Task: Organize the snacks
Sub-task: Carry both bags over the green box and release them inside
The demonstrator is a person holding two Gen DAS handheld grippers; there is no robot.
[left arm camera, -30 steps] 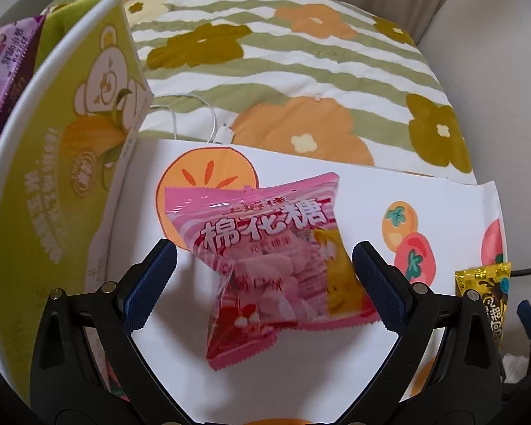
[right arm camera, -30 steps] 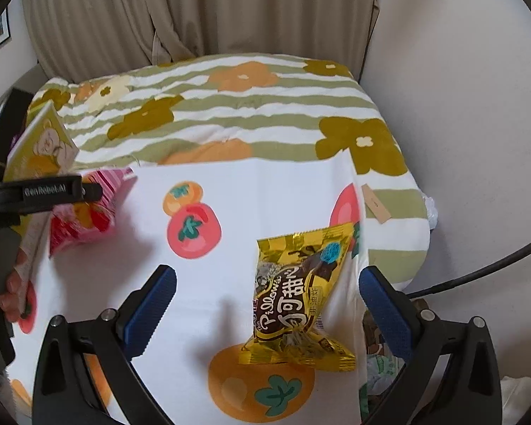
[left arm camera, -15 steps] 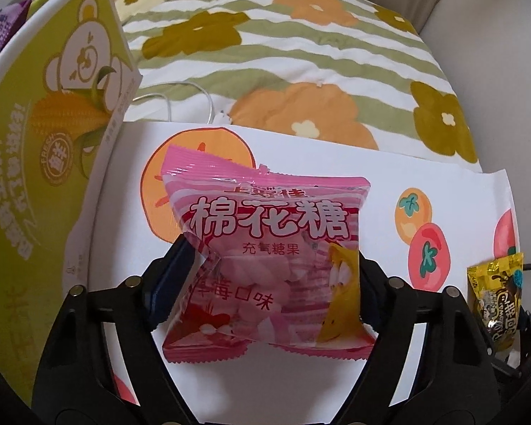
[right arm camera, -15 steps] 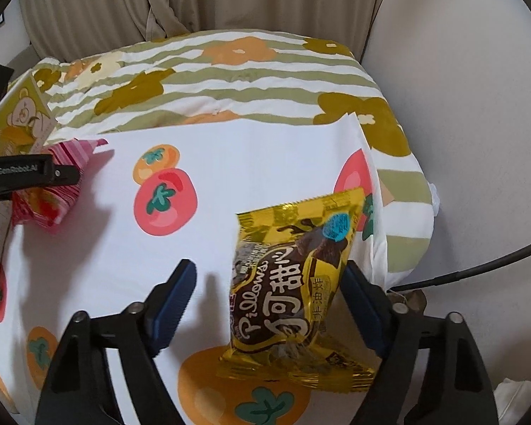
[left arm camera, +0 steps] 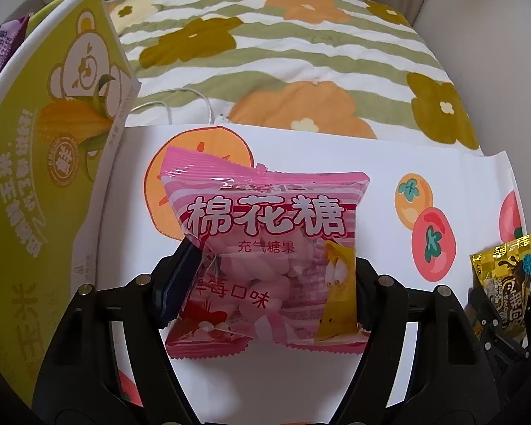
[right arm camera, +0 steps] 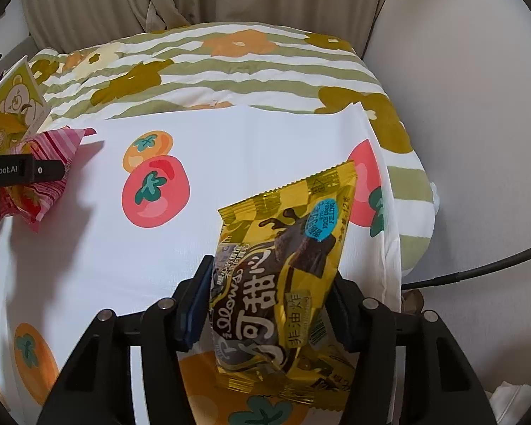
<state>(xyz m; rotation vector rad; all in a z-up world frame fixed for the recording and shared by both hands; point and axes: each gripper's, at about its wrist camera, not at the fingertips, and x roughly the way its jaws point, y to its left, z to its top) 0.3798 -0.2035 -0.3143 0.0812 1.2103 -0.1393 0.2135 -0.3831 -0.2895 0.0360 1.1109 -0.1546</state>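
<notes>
On the white persimmon-print cloth (right arm camera: 251, 163), both grippers are clamped on snack packets. The left gripper (left arm camera: 262, 294) has just been closing, and its jaws now press on the two sides of the pink marshmallow packet (left arm camera: 265, 244), which sits between them near the cloth's centre. The right gripper (right arm camera: 269, 311) has likewise just been closing; its jaws pinch the yellow chocolate packet (right arm camera: 283, 276) close to the cloth's right edge. From the left wrist view, the yellow packet shows at the cloth's far right, well apart from the pink one.

Beside the cloth's left edge stands a green bear-print box (left arm camera: 42, 163), open at the top, with a purple packet (left arm camera: 7, 46) visible inside. This box is judged to be the likely destination for both snacks.

Hazards from this state:
- Both packets are air-filled pillows. A grip on the inflated middle can slip as the film shifts, so a packet may slide out during the lift.
- Excess squeeze may burst a seam or crush the contents.
- The yellow packet is held low, with its upper part leaning free; a quick swing may twist it out of the jaws.
- Both grippers heading to one box opening may collide; moving them in sequence avoids this.
- The loose cloth lies on a soft quilt (left arm camera: 301, 46); a jaw tip snagging it would drag the cloth along.
</notes>
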